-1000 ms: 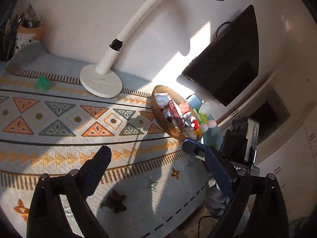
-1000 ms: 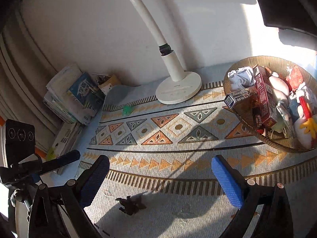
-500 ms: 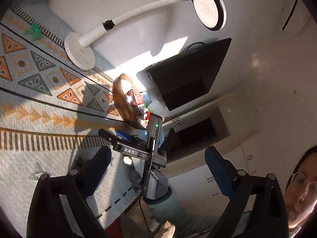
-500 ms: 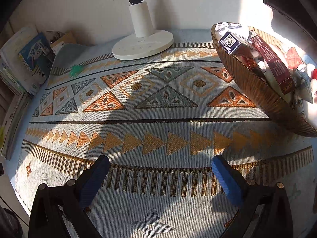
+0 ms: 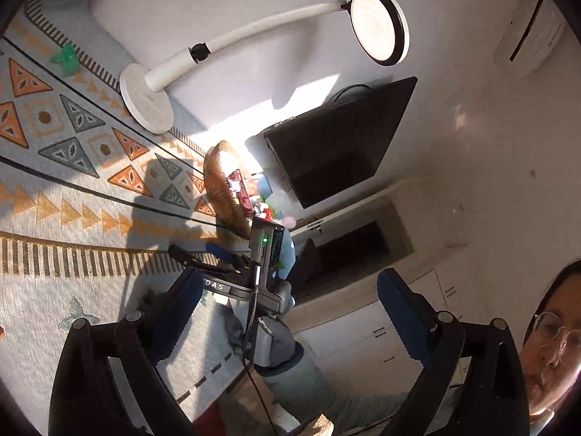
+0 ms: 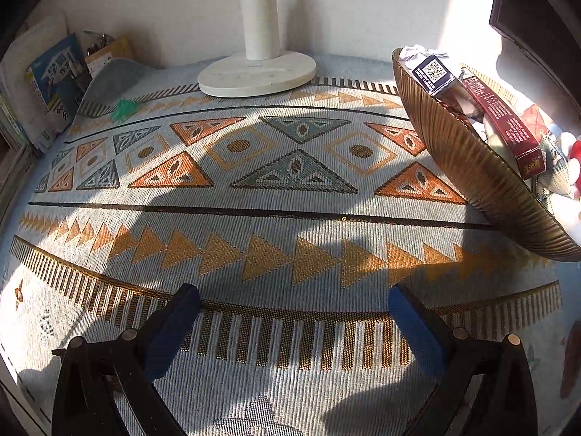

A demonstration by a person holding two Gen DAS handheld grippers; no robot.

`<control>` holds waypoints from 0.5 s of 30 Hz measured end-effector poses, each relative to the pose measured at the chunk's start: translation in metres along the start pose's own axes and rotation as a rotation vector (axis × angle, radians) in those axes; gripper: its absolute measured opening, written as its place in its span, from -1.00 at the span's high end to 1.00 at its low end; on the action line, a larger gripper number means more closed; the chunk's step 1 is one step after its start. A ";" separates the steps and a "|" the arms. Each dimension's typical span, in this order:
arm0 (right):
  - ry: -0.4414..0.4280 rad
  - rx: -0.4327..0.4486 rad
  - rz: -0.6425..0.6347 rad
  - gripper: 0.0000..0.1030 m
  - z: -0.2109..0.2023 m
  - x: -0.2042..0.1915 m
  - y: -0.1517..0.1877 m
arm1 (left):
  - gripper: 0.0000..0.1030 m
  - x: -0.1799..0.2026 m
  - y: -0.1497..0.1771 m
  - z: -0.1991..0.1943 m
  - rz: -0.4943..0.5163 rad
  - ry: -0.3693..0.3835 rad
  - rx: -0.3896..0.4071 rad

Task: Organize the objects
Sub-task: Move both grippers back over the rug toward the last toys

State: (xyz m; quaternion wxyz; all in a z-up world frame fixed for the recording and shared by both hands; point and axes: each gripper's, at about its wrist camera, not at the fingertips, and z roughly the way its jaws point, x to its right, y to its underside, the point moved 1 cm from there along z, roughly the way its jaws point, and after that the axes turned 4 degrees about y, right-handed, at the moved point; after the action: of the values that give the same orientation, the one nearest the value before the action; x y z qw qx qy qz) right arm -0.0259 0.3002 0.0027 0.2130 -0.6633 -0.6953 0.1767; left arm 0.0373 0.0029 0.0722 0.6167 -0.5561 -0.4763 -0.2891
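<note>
A brown ribbed basket (image 6: 468,167) stands at the right of the patterned mat (image 6: 276,196), filled with a red box (image 6: 504,120), a dark QR-coded carton (image 6: 434,72) and soft toys. It also shows in the left wrist view (image 5: 221,189). A small green object (image 6: 123,109) lies at the mat's far left edge, also seen in the left wrist view (image 5: 65,60). My right gripper (image 6: 290,309) is open and empty, low over the mat's near border. My left gripper (image 5: 287,301) is open and empty, raised and tilted away from the table. The right gripper shows in the left wrist view (image 5: 218,258).
A white desk lamp (image 6: 258,69) stands at the back of the mat; its round head (image 5: 379,25) hangs overhead. Books (image 6: 54,80) lean at the far left. A dark monitor (image 5: 337,138) stands behind the basket. The person's face (image 5: 552,345) is at lower right.
My left gripper has swung up and rightward, away from the mat, bringing the person into view. My right gripper has dropped lower and closer to the mat. Both stayed open.
</note>
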 end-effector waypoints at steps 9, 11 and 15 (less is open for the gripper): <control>0.002 0.009 -0.001 -1.00 0.000 -0.002 0.000 | -0.93 -0.070 -0.005 -0.013 -0.052 -0.789 0.126; 0.007 0.015 0.004 -1.00 0.000 -0.003 0.000 | -0.94 -0.068 -0.008 -0.011 -0.002 -0.912 0.150; 0.013 0.027 0.015 -1.00 -0.001 -0.003 0.002 | -0.94 -0.082 -0.012 -0.002 0.133 -1.298 0.108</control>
State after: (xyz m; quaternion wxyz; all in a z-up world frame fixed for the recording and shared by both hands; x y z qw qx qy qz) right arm -0.0238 0.2976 0.0025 0.2249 -0.6667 -0.6865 0.1832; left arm -0.0035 -0.0154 0.0026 0.2476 -0.6141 -0.7301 0.1687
